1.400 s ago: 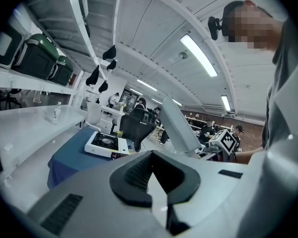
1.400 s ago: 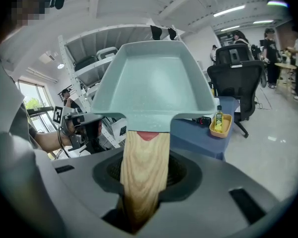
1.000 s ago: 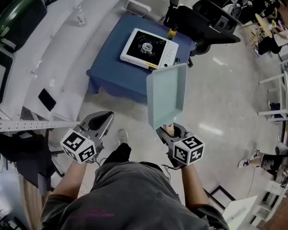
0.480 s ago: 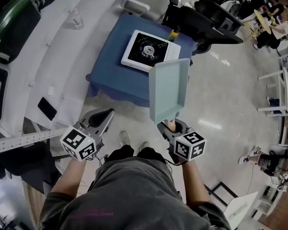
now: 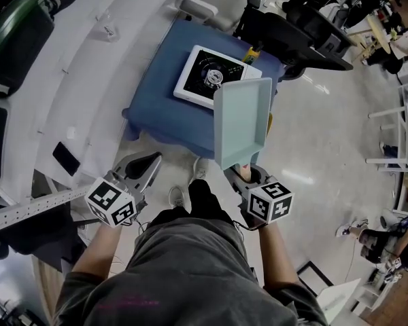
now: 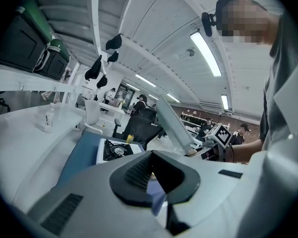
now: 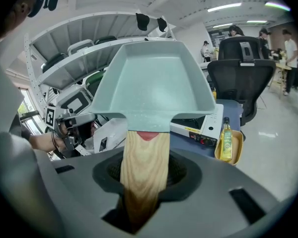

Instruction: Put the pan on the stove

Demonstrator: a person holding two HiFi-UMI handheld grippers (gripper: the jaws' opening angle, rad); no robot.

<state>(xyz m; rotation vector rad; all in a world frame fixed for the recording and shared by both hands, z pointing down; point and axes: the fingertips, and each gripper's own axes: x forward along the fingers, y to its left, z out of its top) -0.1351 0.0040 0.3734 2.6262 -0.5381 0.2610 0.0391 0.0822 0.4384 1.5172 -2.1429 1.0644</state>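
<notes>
1. Left gripper (image 5: pixel 144 167): in the head view it sits at 7 o'clock from the blue table (image 5: pixel 156 100), well apart from it. Its marker cube (image 5: pixel 112 204) faces the camera.
2. Left gripper (image 6: pixel 156 175) jaws: they stand apart by a moderate gap, with one ribbed inner pad face exposed. Nothing sits between them and they touch nothing. Blue cloth shows through the gap.
3. Stove (image 5: pixel 204 77): a white single-burner unit that rests flat on the blue table, toward the table's 1 o'clock corner. In the left gripper view the stove (image 6: pixel 114 150) appears at 10 o'clock from the jaws.
4. Pan (image 5: pixel 241 121): a pale green rectangular pan, held in the air and extending toward 12 o'clock from the right gripper (image 5: pixel 243 175). In the head view its far edge overlaps the 4 o'clock corner of the stove.
5. Pan (image 7: pixel 154 83), right gripper view: the stove (image 7: pixel 201 128) shows below the pan's underside at 4 o'clock, not touching it.
6. Right gripper (image 7: pixel 145 170) jaws: they are clamped on the pan's wooden handle (image 7: pixel 143 167), which runs down through the jaw opening. The pads press both sides of the handle.
7. Oil bottle (image 7: pixel 226 139): it stands upright in a yellow holder just beside the stove, at 3 o'clock from the handle.
8. Office chair (image 7: pixel 241 58): it stands behind the table at 2 o'clock.
</notes>
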